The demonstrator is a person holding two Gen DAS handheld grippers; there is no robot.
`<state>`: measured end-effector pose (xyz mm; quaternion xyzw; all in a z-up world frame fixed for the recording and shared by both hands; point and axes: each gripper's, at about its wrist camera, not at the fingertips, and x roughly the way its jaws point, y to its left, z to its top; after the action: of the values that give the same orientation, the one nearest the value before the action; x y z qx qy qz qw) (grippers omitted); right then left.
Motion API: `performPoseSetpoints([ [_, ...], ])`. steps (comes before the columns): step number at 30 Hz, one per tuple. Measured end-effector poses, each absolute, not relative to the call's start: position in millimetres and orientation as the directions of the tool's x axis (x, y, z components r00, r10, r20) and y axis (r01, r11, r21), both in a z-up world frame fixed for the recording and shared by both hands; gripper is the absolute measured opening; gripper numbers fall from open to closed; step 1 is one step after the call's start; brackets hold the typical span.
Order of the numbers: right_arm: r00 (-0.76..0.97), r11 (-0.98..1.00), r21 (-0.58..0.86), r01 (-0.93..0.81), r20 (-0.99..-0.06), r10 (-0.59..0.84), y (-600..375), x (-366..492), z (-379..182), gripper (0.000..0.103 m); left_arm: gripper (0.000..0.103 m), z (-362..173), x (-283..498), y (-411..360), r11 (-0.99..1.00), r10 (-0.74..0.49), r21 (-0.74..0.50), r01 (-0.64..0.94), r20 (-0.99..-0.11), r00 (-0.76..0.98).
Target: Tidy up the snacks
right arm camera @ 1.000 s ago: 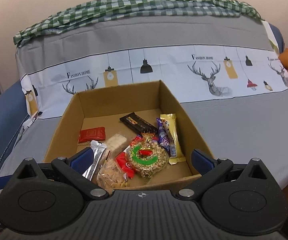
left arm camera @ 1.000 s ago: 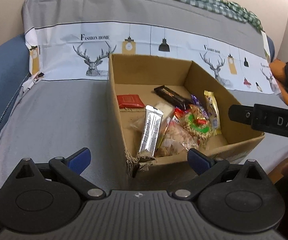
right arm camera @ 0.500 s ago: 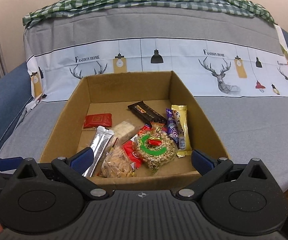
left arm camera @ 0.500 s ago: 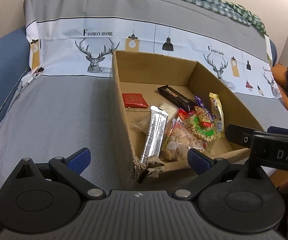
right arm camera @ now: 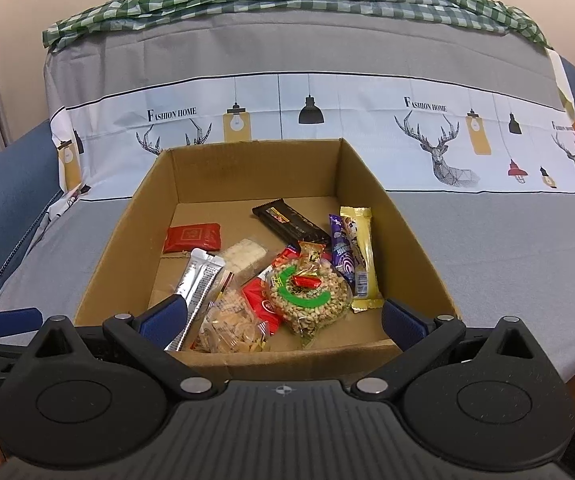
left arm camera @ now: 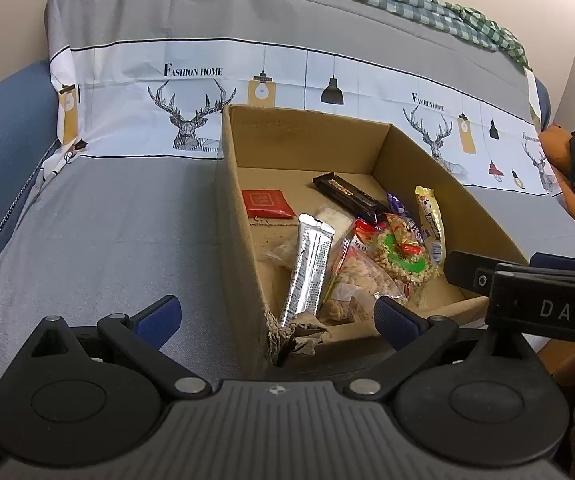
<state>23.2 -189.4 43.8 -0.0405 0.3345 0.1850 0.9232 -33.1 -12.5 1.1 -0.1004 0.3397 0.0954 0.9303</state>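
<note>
- Left wrist view: the left gripper point(left arm camera: 275, 316) is held wide apart with nothing in it, just before the torn near corner of the open brown cardboard box point(left arm camera: 307, 136). The box is seen resting on the grey sofa cover with deer prints point(left arm camera: 99, 232). The long silver foil snack stick point(left arm camera: 310, 270) is seen inside, straight ahead of this gripper, with its long side pointing away from the tool (towards the back wall of the box). The black body of the other tool is seen at the right edge.
- Right wrist view: the right gripper point(right arm camera: 283, 320) is also held wide apart and empty, at the near wall of the box. The round clear bag of peanuts with a green ring point(right arm camera: 307, 296) is seen straight ahead, in the middle of the pile. The silver stick is seen by the left finger. The right gripper is judged nearer to the peanut bag, the left one nearer to the silver stick.
</note>
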Motion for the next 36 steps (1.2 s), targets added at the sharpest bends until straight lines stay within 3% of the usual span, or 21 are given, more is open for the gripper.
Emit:
performPoseSetpoints([
  [36,0.708,0.929,0.048,-0.366,-0.634,0.312,-189.2,23.5,40.6,0.102,0.103,2.6,-35.0,-15.9,0.971,0.093,-0.113,-0.21,-0.632,0.769],
])
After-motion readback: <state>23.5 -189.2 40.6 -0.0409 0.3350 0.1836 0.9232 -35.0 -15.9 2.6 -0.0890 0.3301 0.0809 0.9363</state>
